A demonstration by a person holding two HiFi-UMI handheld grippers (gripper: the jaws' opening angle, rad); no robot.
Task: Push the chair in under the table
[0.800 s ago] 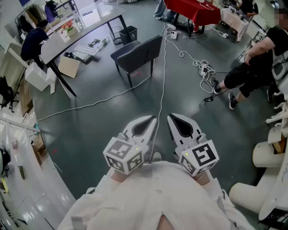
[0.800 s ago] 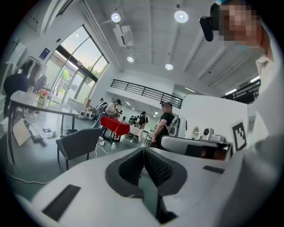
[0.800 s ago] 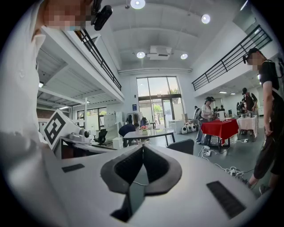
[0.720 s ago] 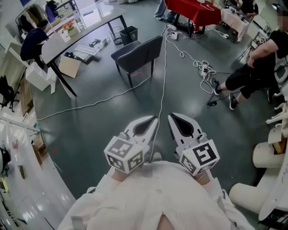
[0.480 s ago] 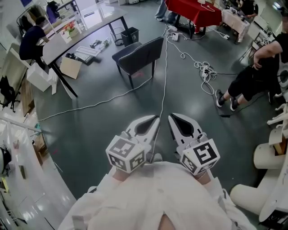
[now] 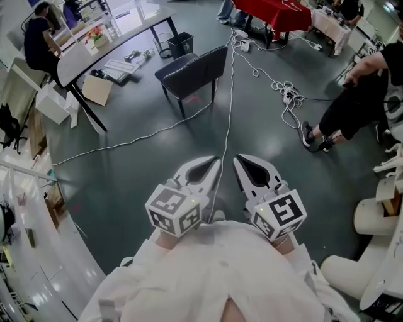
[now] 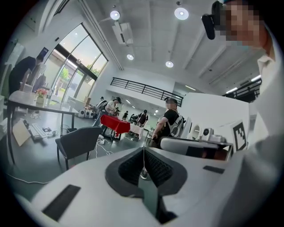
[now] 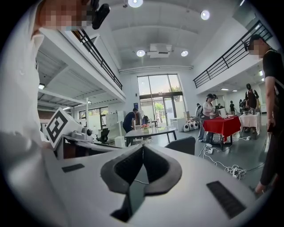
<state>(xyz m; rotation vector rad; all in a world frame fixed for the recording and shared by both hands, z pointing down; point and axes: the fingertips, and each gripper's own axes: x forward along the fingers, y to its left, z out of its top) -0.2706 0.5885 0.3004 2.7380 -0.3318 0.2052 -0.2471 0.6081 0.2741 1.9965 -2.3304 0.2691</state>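
A dark grey chair (image 6: 192, 72) stands on the floor a short way out from the curved light table (image 6: 113, 38), its back towards me. Both show small in the left gripper view, the chair (image 7: 77, 142) right of the table (image 7: 35, 104), and in the right gripper view, the chair (image 8: 181, 145) below the table (image 8: 148, 131). My left gripper (image 6: 216, 162) and right gripper (image 6: 238, 160) are side by side close to my body, far short of the chair. Both are shut with nothing between the jaws (image 7: 143, 148) (image 8: 143, 146).
White cables (image 6: 230, 94) run over the floor from me past the chair. A black bin (image 6: 180, 45) and a cardboard box (image 6: 97, 91) sit under the table. A person in black (image 6: 352, 100) is at the right, a red-covered table (image 6: 274, 12) beyond, white units (image 6: 371, 217) at the right edge.
My grippers stay shut, side by side. The person in black at the right has shifted their legs, and the person at the far end of the table has moved left.
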